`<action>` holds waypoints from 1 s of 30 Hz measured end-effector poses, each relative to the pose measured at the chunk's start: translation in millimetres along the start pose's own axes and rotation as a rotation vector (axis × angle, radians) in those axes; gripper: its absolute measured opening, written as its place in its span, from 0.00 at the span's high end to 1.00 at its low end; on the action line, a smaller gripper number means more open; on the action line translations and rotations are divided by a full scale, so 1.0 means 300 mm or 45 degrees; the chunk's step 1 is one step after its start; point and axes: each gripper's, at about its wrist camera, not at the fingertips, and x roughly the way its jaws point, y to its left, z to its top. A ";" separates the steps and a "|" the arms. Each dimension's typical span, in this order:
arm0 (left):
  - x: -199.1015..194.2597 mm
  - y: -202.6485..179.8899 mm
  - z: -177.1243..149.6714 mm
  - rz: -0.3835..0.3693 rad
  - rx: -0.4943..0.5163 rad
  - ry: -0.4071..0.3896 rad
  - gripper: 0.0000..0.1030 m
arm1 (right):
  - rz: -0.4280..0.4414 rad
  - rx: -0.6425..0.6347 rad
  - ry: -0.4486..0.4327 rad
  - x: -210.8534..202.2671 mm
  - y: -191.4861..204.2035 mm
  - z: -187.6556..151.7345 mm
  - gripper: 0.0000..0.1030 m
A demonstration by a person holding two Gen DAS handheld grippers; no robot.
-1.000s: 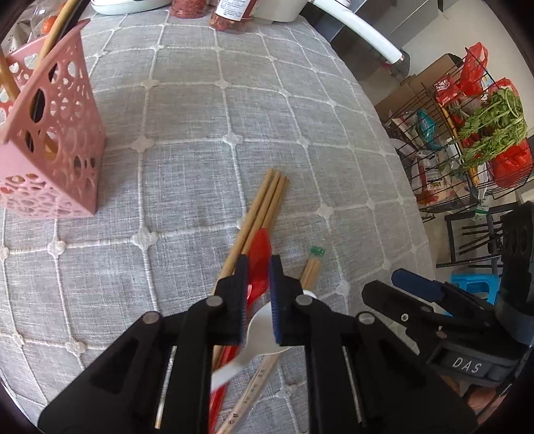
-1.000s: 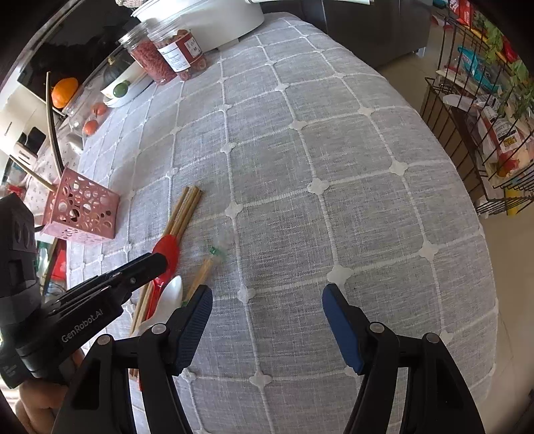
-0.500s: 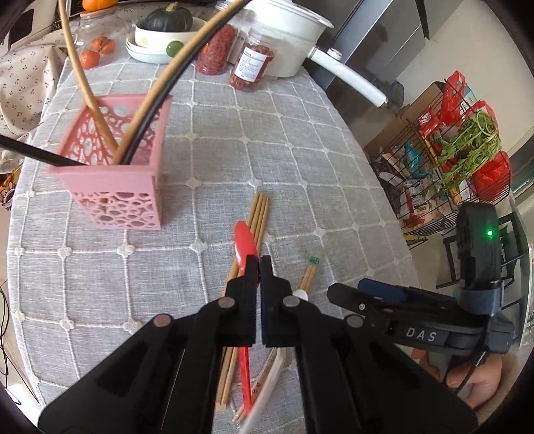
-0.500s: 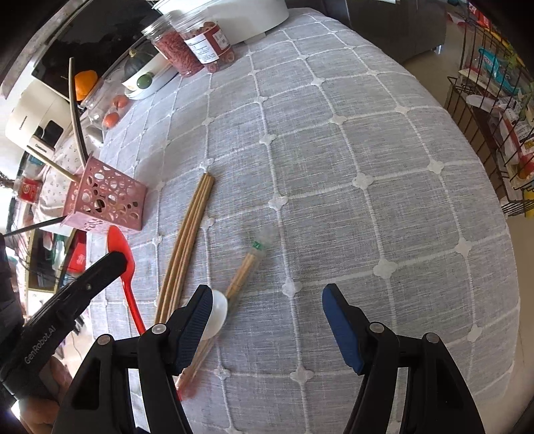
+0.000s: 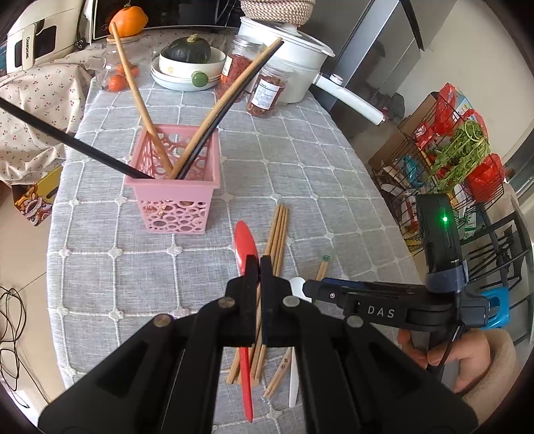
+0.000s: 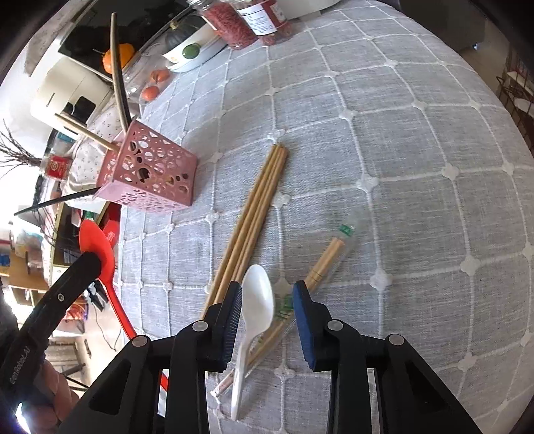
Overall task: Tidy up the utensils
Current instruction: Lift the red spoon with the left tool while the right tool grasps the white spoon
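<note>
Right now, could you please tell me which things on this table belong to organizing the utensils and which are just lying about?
For the job:
- red spoon, held in the left hand-held gripper
- white spoon, between the right hand-held gripper's open jaws
- loose chopsticks
- wrapped chopsticks
- pink basket

Just lying about:
- jars
- white pot
- squash
- orange

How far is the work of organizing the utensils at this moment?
Done: several chopsticks stand in the pink basket. In hand: the left gripper is shut on the red spoon, lifted; the right gripper's jaws, just closing, straddle the white spoon. Left: the bamboo chopsticks and the wrapped pair lie on the tablecloth.
</note>
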 end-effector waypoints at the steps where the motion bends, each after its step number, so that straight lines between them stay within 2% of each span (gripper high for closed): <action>1: -0.006 0.005 -0.002 0.001 -0.001 -0.003 0.98 | 0.000 -0.015 -0.001 0.006 0.010 0.002 0.69; 6: -0.034 0.032 -0.006 0.005 -0.009 -0.019 0.98 | -0.059 -0.046 0.045 0.067 0.026 0.015 0.71; 8: -0.045 0.045 -0.007 0.007 -0.016 -0.026 0.98 | -0.076 -0.057 0.071 0.092 0.026 0.011 0.76; 10: -0.059 0.055 -0.007 0.013 -0.025 -0.046 0.98 | -0.084 -0.081 0.056 0.095 0.031 0.012 0.90; 12: -0.084 0.063 -0.002 0.014 -0.034 -0.086 0.98 | -0.025 -0.071 0.066 0.106 0.025 0.012 0.95; 15: -0.133 0.069 0.012 0.008 -0.048 -0.173 0.98 | 0.017 -0.049 0.063 0.109 0.020 0.013 0.96; 19: -0.211 0.063 0.034 0.019 -0.044 -0.346 0.98 | 0.066 -0.048 -0.048 0.043 0.035 0.027 0.96; 23: -0.295 0.054 0.064 0.058 -0.018 -0.603 0.98 | 0.102 -0.062 -0.187 -0.051 0.051 0.042 0.96; 26: -0.339 0.037 0.089 0.071 0.009 -0.818 0.98 | 0.084 -0.073 -0.303 -0.126 0.061 0.048 0.96; 30: -0.334 0.022 0.142 0.181 0.011 -1.020 0.98 | 0.067 -0.080 -0.426 -0.200 0.074 0.057 0.96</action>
